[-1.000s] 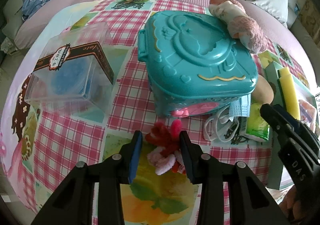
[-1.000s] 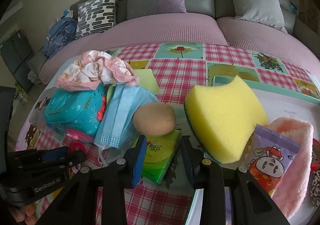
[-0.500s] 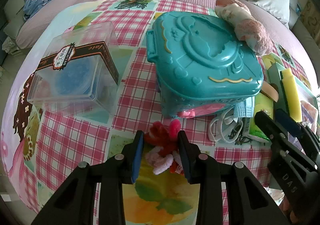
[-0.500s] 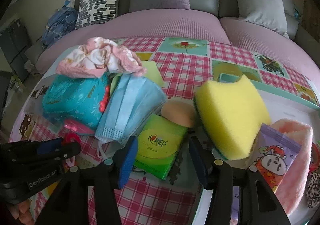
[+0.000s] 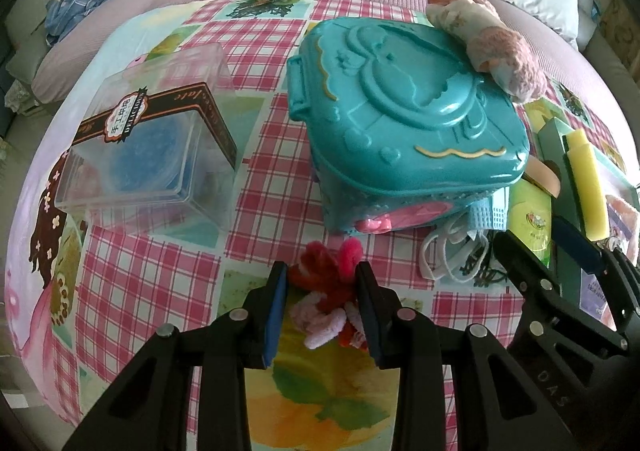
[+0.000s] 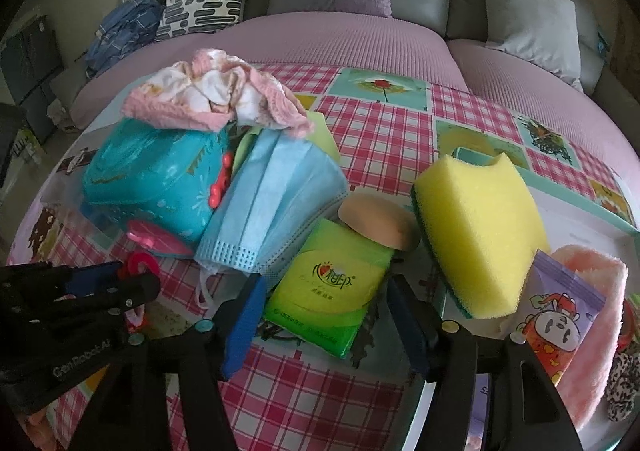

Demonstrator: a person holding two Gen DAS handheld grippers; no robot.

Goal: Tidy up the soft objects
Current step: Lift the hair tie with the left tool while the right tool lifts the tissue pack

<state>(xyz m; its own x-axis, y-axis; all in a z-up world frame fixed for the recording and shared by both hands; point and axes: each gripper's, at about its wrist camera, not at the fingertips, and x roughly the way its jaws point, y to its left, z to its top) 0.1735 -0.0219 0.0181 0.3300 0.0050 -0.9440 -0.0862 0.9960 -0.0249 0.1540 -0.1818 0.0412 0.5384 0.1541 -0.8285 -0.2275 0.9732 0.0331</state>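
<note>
My left gripper (image 5: 320, 271) is shut on a red and pink fuzzy flower (image 5: 328, 291) just above the checked cloth, in front of the teal toy case (image 5: 400, 123). My right gripper (image 6: 324, 287) is open around a green tissue pack (image 6: 332, 287) without gripping it. A tan puff (image 6: 380, 223) lies against the pack's far end, beside a yellow sponge (image 6: 480, 227). A blue face mask (image 6: 272, 195) leans on the case. A pink and white cloth (image 6: 212, 95) lies on top of the case.
A clear plastic box (image 5: 148, 147) with a brown band stands at the left. A teal tray (image 6: 580, 187) at the right holds the sponge, a purple snack packet (image 6: 560, 315) and a pink fluffy item (image 6: 596, 291). A sofa with cushions lies behind.
The right gripper has opened and let go of the tan puff, which now lies on the tissue pack's far end. The left gripper keeps its hold on the flower.
</note>
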